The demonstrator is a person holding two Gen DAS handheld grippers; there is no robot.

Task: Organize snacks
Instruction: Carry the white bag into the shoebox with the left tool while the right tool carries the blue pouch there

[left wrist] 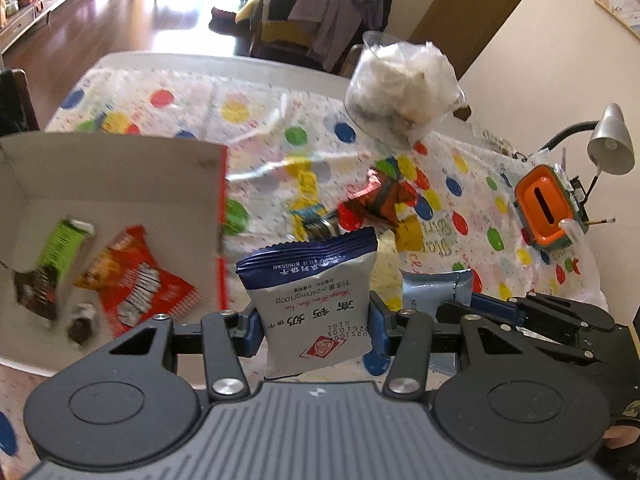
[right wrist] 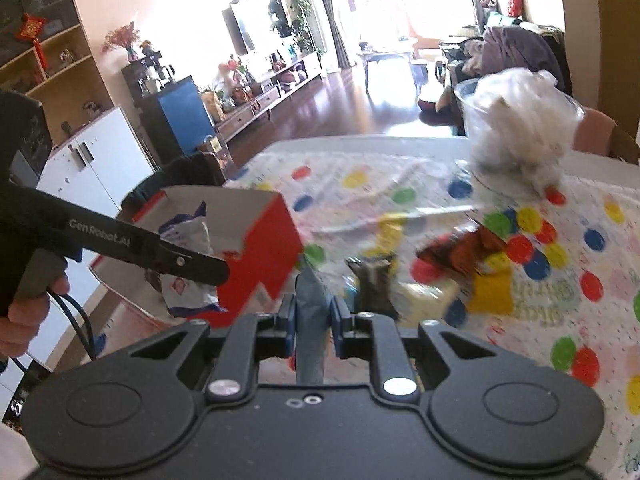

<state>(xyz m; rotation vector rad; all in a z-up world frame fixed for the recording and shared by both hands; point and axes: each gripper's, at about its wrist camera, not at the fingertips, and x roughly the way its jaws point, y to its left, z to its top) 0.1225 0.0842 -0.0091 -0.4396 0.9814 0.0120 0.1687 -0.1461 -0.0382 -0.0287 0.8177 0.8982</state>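
Note:
My left gripper (left wrist: 316, 320) is shut on a white and blue biscuit packet (left wrist: 312, 288) and holds it just right of the open red cardboard box (left wrist: 120, 176). The box holds a green packet (left wrist: 60, 244), a red-orange packet (left wrist: 140, 280) and a small dark sweet (left wrist: 82, 322). My right gripper (right wrist: 313, 320) is shut on a grey-blue packet (right wrist: 310, 312), seen edge-on; this packet also shows in the left wrist view (left wrist: 436, 290). A red-brown snack wrapper (left wrist: 380, 200) lies on the dotted tablecloth (left wrist: 256, 120); it also shows in the right wrist view (right wrist: 464, 252).
A clear plastic bag of wrapped items (left wrist: 404, 88) stands at the table's far side. An orange tissue box (left wrist: 544, 208) and a grey desk lamp (left wrist: 608, 140) are at the right edge. The red box (right wrist: 264, 252) sits left of my right gripper. A small grey packet (right wrist: 374, 280) lies ahead.

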